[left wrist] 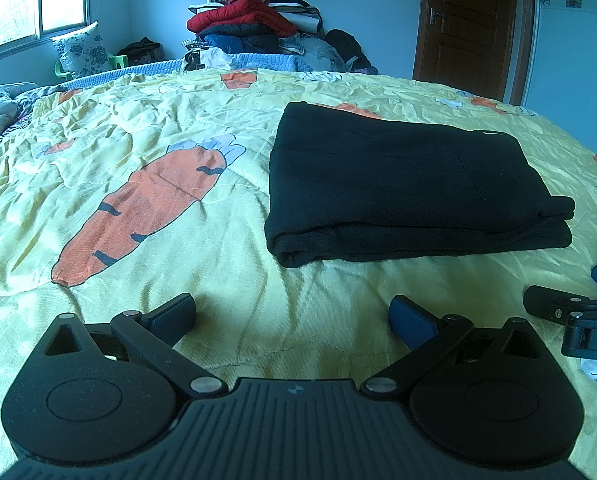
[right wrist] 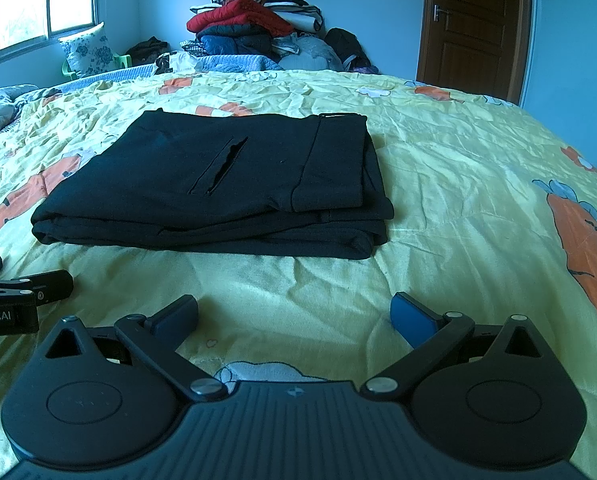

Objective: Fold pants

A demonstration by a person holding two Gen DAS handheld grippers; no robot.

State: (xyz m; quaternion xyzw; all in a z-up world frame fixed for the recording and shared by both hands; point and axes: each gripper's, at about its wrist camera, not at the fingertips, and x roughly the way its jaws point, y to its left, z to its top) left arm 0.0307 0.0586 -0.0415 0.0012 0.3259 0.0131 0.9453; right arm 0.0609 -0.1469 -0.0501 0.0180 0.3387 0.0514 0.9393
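Note:
The black pants (left wrist: 410, 192) lie folded into a flat stacked rectangle on the yellow carrot-print bedspread (left wrist: 158, 208). In the right wrist view the pants (right wrist: 226, 184) show a pocket slit on top. My left gripper (left wrist: 292, 316) is open and empty, low over the bedspread, short of the pants' near edge and a little left of them. My right gripper (right wrist: 294, 316) is open and empty, also short of the near edge. Each gripper shows at the side of the other's view: the right one (left wrist: 578, 308), the left one (right wrist: 22, 284).
A tall pile of clothes and bedding (left wrist: 254, 20) stands at the far side of the bed. A brown door (left wrist: 466, 24) is at the back right, a window (left wrist: 34, 0) and a floral pillow (left wrist: 84, 50) at the back left.

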